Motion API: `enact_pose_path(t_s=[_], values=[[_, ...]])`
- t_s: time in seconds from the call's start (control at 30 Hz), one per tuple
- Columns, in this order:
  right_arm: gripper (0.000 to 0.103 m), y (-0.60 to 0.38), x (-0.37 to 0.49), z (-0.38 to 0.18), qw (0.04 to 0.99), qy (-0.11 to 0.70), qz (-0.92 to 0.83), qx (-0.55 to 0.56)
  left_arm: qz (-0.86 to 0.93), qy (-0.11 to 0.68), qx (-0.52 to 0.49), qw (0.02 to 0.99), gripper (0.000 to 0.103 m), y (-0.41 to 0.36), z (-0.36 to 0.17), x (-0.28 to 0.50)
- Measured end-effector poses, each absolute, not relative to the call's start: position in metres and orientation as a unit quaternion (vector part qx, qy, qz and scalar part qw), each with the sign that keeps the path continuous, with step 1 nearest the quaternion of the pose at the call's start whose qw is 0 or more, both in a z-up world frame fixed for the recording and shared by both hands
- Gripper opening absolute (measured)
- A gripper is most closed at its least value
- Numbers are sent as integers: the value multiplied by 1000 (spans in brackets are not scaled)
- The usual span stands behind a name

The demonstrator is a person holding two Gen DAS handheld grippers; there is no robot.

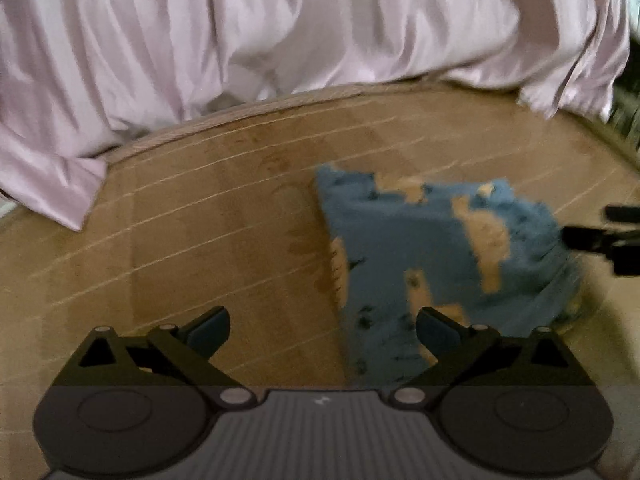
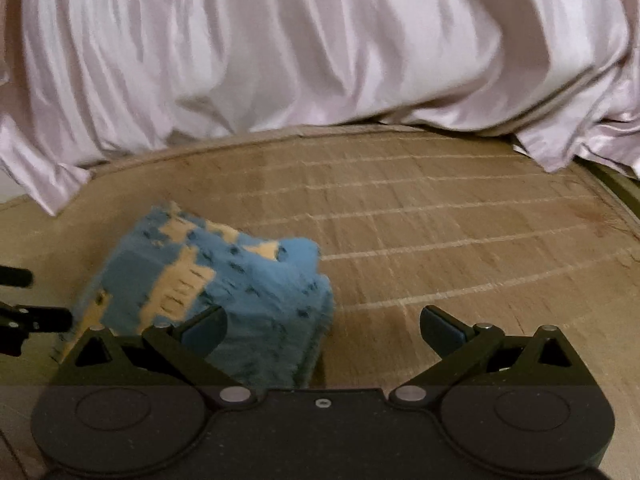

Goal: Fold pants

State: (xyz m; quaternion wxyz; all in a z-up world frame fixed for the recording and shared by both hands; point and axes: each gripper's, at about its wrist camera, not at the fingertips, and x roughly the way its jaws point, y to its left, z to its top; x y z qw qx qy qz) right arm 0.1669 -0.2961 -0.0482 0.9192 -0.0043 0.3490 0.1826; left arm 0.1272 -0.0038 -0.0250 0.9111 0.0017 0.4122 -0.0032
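The pants [image 1: 424,252] are blue with tan patches and lie in a compact folded bundle on a tan woven mat [image 1: 200,232]. In the left wrist view the bundle sits ahead and to the right, its near edge under the right finger. My left gripper [image 1: 323,330] is open, nothing between its fingers. In the right wrist view the same pants [image 2: 240,280] lie ahead and to the left, partly behind the left finger. My right gripper [image 2: 323,330] is open and holds nothing. Each gripper shows at the other view's edge: the right gripper [image 1: 612,240] and the left gripper [image 2: 24,312].
A pale pink satin sheet [image 2: 320,52] hangs in folds along the far edge of the mat [image 2: 460,240] and spills onto its left corner. The mat stretches bare to the right of the pants in the right wrist view. Both views are motion-blurred.
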Motion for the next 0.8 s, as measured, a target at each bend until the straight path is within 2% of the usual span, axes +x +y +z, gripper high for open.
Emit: enact_pose_path(t_s=[0.17, 0.2, 0.27, 0.47, 0.53, 0.6, 0.8], values=[[100, -295, 211, -48, 914, 331, 235, -15, -36, 429, -30, 902, 100, -2, -29, 131], [92, -294, 220, -51, 912, 332, 239, -15, -35, 435, -30, 899, 97, -2, -31, 131], [83, -293, 231, -58, 908, 338, 249, -1, -44, 446, -35, 893, 91, -1, -33, 132], [82, -292, 249, -76, 887, 366, 279, 43, -54, 475, -82, 875, 86, 9, -42, 132], [76, -290, 254, -81, 886, 371, 274, 51, -54, 484, -99, 868, 82, 14, -45, 134], [63, -289, 256, -84, 888, 368, 269, 56, -57, 488, -119, 863, 80, 18, -45, 136], [52, -286, 259, -89, 883, 369, 279, 80, -55, 497, -129, 856, 78, 19, -45, 142]])
